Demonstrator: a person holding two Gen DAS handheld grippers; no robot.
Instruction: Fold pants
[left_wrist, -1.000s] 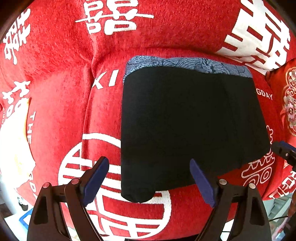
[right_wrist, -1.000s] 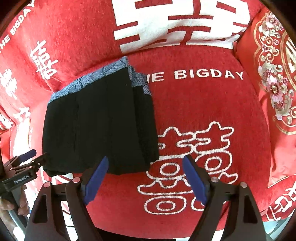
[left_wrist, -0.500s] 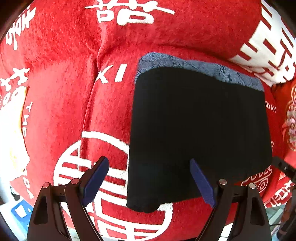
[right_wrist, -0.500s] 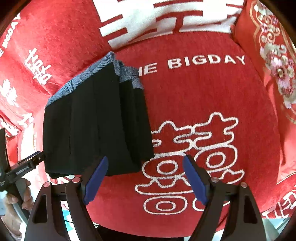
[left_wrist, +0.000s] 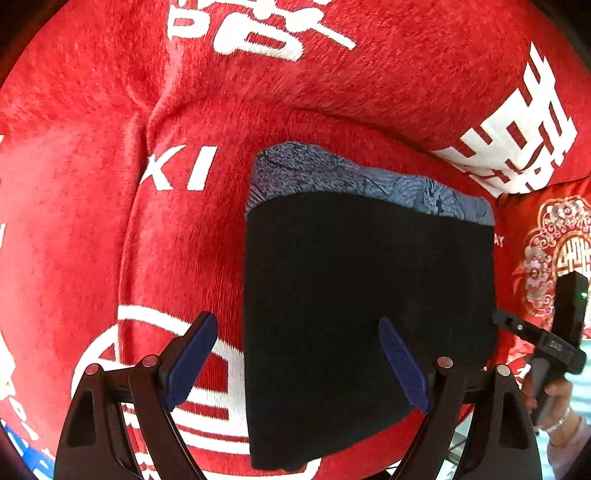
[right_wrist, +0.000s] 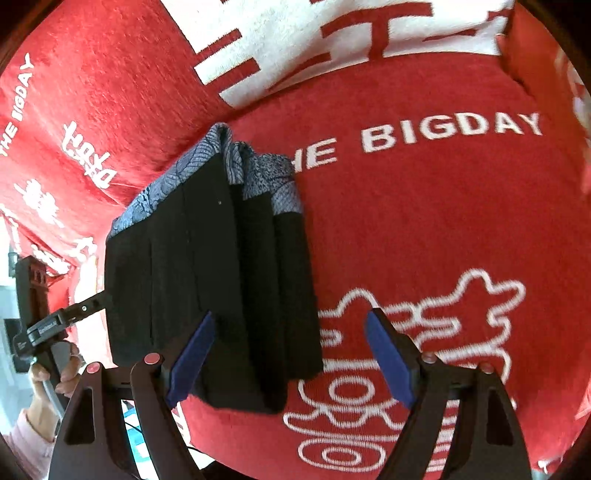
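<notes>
The black pants (left_wrist: 362, 295) lie folded into a compact rectangle on the red sofa seat (left_wrist: 177, 258), with a blue-grey patterned waistband (left_wrist: 354, 177) at the far edge. In the right wrist view the pants (right_wrist: 207, 280) sit to the left with stacked folded layers showing. My left gripper (left_wrist: 299, 362) is open and empty, hovering over the pants' near left edge. My right gripper (right_wrist: 288, 358) is open and empty over the pants' near right corner. The right gripper's body (left_wrist: 554, 332) shows at the left view's right edge; the left gripper's body (right_wrist: 48, 321) shows at the right view's left edge.
The sofa cover is red with white characters and "THE BIGDAY" lettering (right_wrist: 450, 133). The backrest (left_wrist: 332, 66) rises behind the pants. A red embroidered cushion (left_wrist: 554, 243) lies at the right. The seat's front edge is just below the grippers.
Both grippers have moved closer to the pants, which now look larger. Both stay open and empty. The pants have not moved.
</notes>
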